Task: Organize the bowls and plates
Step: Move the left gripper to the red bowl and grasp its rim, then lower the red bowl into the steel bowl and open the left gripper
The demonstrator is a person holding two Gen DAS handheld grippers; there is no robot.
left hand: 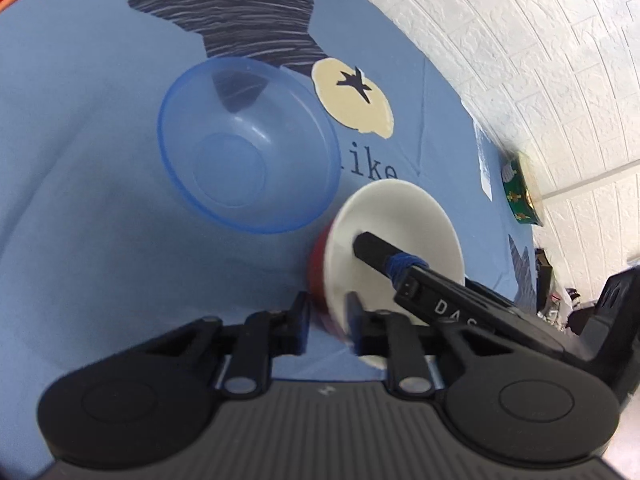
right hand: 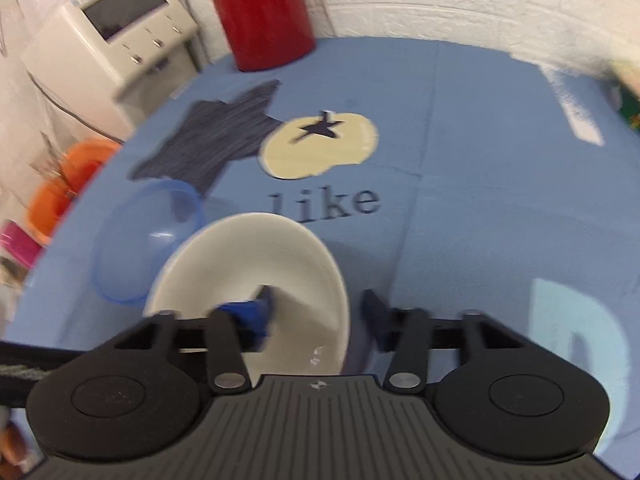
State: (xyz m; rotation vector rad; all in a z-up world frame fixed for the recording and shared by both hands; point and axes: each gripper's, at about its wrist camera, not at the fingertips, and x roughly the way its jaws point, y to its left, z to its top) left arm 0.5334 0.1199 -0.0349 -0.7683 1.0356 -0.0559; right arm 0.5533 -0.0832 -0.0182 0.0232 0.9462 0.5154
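Your left gripper (left hand: 328,320) pinched the red-and-white bowl's (left hand: 396,224) rim, bowl tilted, just right of the blue bowl (left hand: 248,148) on the blue tablecloth (left hand: 80,160); only this view showed the red outside. Your right gripper (right hand: 316,308) straddled the opposite rim, one finger inside; grip unclear. Only the right view showed the red kettle (right hand: 260,12) and beige appliance (right hand: 120,20).
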